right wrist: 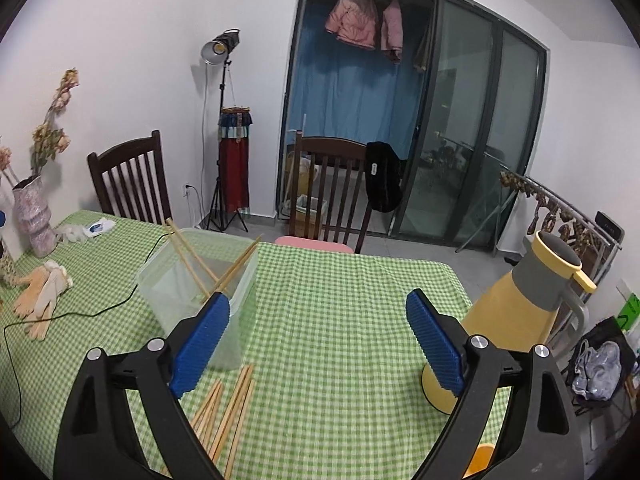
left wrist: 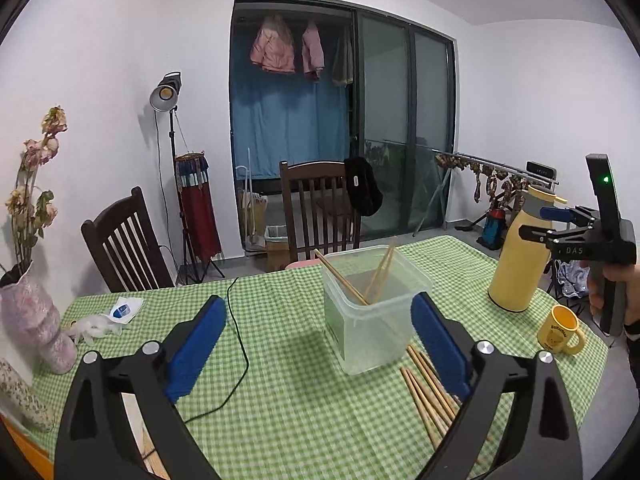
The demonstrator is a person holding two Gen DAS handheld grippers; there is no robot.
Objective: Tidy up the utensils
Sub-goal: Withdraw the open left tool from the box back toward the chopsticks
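Note:
A clear plastic tub (left wrist: pixel 374 312) stands on the green checked tablecloth (left wrist: pixel 288 408) and holds a few wooden chopsticks (left wrist: pixel 380 272) leaning on its rim. Several more chopsticks (left wrist: pixel 426 396) lie loose on the cloth at its near right. My left gripper (left wrist: pixel 316 344) is open and empty, just short of the tub. In the right wrist view the tub (right wrist: pixel 192 288) is to the left and the loose chopsticks (right wrist: pixel 228 408) lie below it. My right gripper (right wrist: pixel 318 344) is open and empty above bare cloth; it also shows in the left wrist view (left wrist: pixel 560 224), held high at the right.
A yellow thermos jug (left wrist: pixel 520 264) and a yellow mug (left wrist: pixel 560 330) stand at the table's right. A black cable (left wrist: pixel 240 344) crosses the cloth. A vase of dried flowers (left wrist: pixel 36 320) and cloth gloves (right wrist: pixel 40 296) sit at the left. Two wooden chairs (left wrist: pixel 316 208) stand behind.

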